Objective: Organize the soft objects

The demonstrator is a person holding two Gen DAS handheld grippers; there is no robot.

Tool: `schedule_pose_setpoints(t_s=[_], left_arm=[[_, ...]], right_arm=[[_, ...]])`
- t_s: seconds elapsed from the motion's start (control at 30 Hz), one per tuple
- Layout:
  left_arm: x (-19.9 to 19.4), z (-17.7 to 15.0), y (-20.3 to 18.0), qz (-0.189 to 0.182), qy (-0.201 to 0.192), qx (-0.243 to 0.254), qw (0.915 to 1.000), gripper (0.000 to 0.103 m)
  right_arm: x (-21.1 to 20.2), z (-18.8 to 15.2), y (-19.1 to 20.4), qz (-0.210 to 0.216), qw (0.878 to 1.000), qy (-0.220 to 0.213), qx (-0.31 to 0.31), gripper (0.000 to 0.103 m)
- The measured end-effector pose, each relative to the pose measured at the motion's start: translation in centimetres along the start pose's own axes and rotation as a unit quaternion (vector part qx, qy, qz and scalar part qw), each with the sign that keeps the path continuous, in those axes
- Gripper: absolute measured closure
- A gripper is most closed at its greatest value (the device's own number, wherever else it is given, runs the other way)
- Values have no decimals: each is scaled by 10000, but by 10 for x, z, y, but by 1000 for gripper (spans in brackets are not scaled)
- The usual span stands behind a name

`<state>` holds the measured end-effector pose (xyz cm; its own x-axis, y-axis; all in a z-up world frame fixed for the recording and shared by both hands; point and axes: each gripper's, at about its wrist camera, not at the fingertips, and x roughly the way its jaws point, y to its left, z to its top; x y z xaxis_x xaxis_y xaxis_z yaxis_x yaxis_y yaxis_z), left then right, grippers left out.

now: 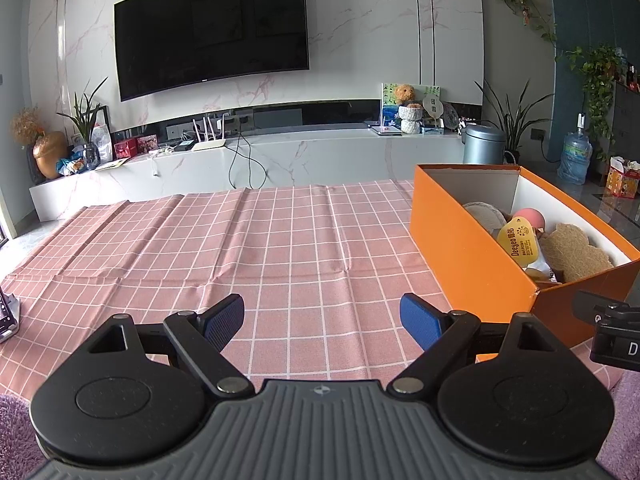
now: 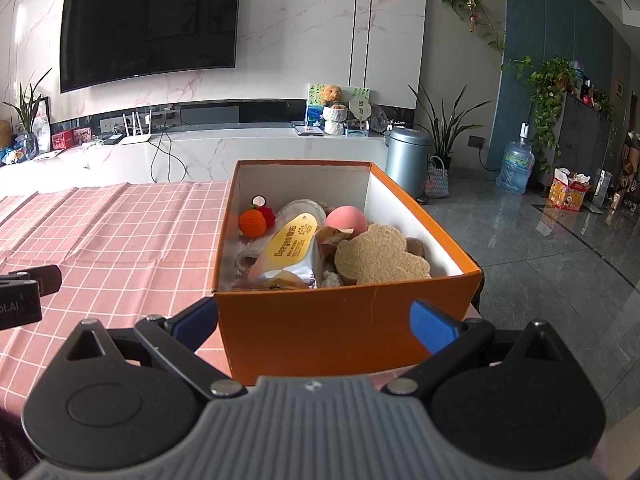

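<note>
several soft things lie heaped in the orange box (image 2: 340,328), which fills the middle of the right wrist view and sits at the right edge of the left wrist view. in the heap are a tan loofah pad (image 2: 380,256), a pink ball (image 2: 346,219), an orange knit fruit (image 2: 253,222) and a packet with a yellow label (image 2: 290,246). all look light and squashy. the loofah is likely rough enough to grip by its edge; the ball may slip, so pinch it across the middle. the packet's film looks slick and crinkly, best taken by an end. the box is thin card, so its walls would probably bend under a hard squeeze.

the right tongs (image 2: 314,322) stand wide, straddling the box's near wall, holding nothing. the left tongs (image 1: 322,322) are also wide and bare, above the pink checked cloth (image 1: 240,248) on the desk, well apart from the box.
</note>
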<state>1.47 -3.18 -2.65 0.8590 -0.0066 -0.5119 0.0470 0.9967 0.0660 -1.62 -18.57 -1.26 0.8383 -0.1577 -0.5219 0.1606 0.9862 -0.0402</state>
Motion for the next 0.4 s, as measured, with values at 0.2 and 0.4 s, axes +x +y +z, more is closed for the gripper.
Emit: schedule_pose_setpoints(t_s=[0.2, 0.4], left_arm=[[0, 0, 0, -5, 0, -2, 10000, 0], [0, 0, 0, 9, -2, -10, 10000, 0]], right_arm=[[0, -1, 0, -5, 10000, 13, -2, 3], [0, 0, 0, -8, 10000, 7, -4, 3]])
